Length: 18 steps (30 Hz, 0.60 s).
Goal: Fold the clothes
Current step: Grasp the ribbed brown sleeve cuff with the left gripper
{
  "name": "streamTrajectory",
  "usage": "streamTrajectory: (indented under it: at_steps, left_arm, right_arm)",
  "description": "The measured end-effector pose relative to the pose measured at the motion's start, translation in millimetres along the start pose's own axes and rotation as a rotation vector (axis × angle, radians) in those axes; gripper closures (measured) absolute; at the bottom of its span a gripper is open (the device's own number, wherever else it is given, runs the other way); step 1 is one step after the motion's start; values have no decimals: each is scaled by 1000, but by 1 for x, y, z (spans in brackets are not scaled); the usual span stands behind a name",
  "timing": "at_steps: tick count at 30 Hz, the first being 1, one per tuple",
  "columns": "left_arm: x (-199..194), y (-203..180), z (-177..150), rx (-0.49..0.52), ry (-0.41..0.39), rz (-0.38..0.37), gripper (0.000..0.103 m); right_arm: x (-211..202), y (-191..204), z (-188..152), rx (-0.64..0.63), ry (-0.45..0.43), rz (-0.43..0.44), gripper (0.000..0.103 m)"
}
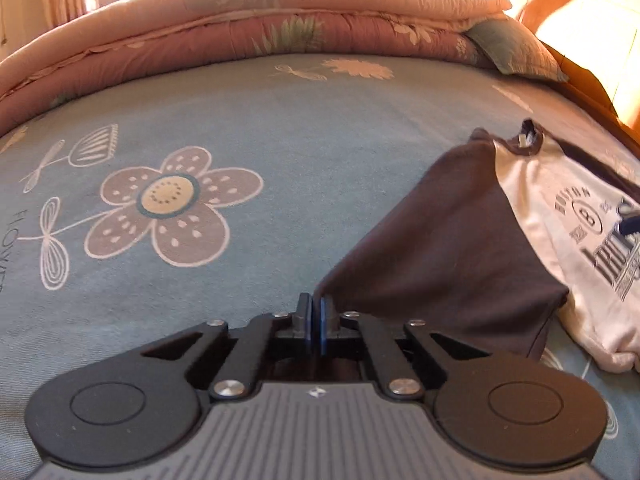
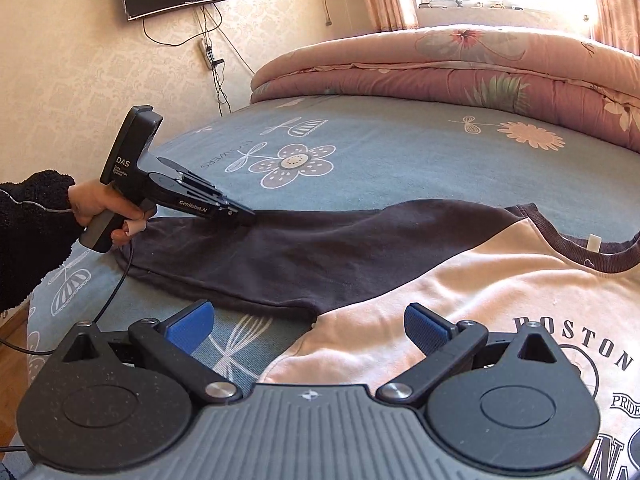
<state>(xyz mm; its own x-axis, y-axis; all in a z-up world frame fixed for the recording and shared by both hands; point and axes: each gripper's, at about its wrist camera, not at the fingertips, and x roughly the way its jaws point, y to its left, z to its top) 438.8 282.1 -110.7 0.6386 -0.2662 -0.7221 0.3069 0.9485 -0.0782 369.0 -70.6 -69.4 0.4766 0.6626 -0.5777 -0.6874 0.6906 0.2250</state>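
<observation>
A cream T-shirt (image 2: 460, 280) with dark brown sleeves and a "BOSTON" print lay face up on the blue flowered bedsheet (image 2: 380, 152). It was on the near part of the bed, well apart from the rolled pink quilt (image 2: 460, 68) at the far edge. The place was probably chosen because the bare sheet gave a flat, wide surface for folding.

The left gripper (image 1: 316, 312) had its blue pads pressed together on the edge of the dark brown sleeve (image 1: 440, 232). In the left wrist view the cloth rose from the sheet to the closed jaws like a small tent, so the sleeve was pinched and lifted, not only touched. In the right wrist view the person's hand (image 2: 104, 212), in a black fleecy sleeve, held this tool pointed down at the upper edge of the sleeve. Such a grip at the edge seemed meant to carry the sleeve over the shirt's body as the first fold.

The right gripper (image 2: 308, 328) hovered with its jaws wide apart above the side of the shirt near the armpit seam, holding nothing. It probably waited there to take the hem or to keep the body in place while the sleeve was pulled.

The shirt was otherwise spread flat, so the folding looked to be only at its beginning.
</observation>
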Motion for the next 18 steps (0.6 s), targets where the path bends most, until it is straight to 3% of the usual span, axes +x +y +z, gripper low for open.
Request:
streamTrajectory:
  at_steps: [2,4,10,18]
  left_arm:
    - [-11,8,4,-35,-27,-13,83]
    - [-20,13,4,-38,-39,42,62]
    - [-35,49,-14,-146,-37,104,60]
    - [-96,108,-87,-428,-76,184,57]
  right_arm:
    - [0,3,1,-2,3,5,0]
    - [0,5,1,-15,15,-5,0]
    - [1,9,-1,3,17,6,0]
    - [0,19,-1,-18,32,5,0]
